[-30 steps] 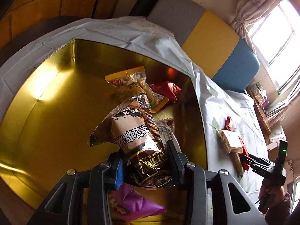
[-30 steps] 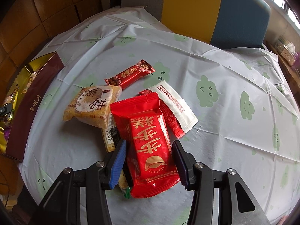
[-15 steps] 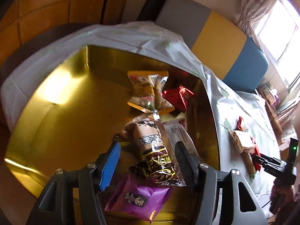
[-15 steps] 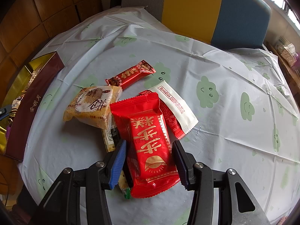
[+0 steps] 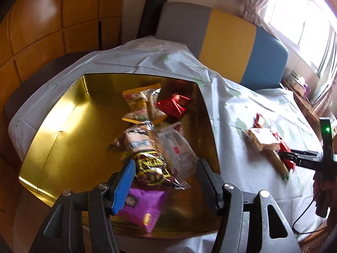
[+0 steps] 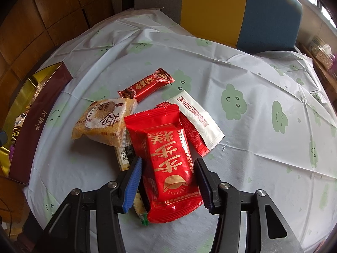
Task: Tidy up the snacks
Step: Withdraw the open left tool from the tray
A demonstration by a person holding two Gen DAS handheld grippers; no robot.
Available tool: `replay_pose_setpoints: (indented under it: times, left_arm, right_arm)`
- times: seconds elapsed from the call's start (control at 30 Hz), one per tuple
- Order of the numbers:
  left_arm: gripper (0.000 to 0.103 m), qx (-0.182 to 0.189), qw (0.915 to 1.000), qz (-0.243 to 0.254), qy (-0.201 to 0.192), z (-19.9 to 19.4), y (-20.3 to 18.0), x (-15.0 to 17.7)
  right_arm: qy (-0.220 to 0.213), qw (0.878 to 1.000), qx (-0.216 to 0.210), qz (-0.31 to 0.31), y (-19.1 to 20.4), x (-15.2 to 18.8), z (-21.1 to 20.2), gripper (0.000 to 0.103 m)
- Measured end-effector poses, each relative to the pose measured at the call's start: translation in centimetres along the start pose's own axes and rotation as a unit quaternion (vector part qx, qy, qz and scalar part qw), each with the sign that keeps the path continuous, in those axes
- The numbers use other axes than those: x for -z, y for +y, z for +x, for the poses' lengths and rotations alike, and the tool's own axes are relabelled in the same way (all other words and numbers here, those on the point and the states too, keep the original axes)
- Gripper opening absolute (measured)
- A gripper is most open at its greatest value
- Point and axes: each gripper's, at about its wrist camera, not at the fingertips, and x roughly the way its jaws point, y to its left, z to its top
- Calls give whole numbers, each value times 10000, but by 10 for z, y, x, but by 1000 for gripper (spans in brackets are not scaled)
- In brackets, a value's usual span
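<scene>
Room: wood-panelled walls, a grey, yellow and blue bench point(image 6: 221, 10) behind a round table point(image 6: 252, 80) under a white cloth with green clouds; bright window at right in my left view.
Tin: gold tin point(image 5: 63, 130) with a maroon outer wall sits at the table's left edge, well apart from the loose pile of snacks.
In the tin: brown pack point(image 5: 145, 151) lies flat in the middle, a white pack point(image 5: 177, 147) just beside it, a purple pack point(image 5: 143, 206) below it, a yellow pack point(image 5: 141, 105) and a red wrapper point(image 5: 172, 105) towards the far wall.
My left gripper point(image 5: 164, 181): jaws spread wide above the tin, holding nothing; the brown pack's end lies between them.
My right gripper point(image 6: 167, 179): jaws spread, straddling the big red pack point(image 6: 166, 147) on the cloth; whether the pads touch it I cannot tell.
Pile: the red pack overlaps a thin bar point(image 6: 124, 158) and a smaller red pack; a tan biscuit pack point(image 6: 105, 122) touches its left side, a white sachet point(image 6: 200, 118) lies to the right, a dark red bar point(image 6: 147, 86) beyond.
</scene>
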Motion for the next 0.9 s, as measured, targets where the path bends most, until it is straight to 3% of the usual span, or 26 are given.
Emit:
replay_pose_setpoints:
  times: [0.17, 0.33, 0.6, 0.9]
  left_arm:
    - [53, 347, 9990, 276, -49, -9, -18, 6]
    - [53, 678, 9961, 555, -81, -16, -35, 10]
    - [53, 474, 9970, 598, 91, -11, -38, 16]
    - [53, 175, 9985, 516, -5, -14, -24, 17]
  right_arm:
    - [-4, 10000, 19, -85, 4, 1, -1, 49]
    - [-18, 9999, 52, -129, 5, 1, -1, 48]
    - [-35, 9999, 42, -121, 5, 2, -2, 47]
    - [-61, 10000, 51, -13, 3, 2, -3, 44]
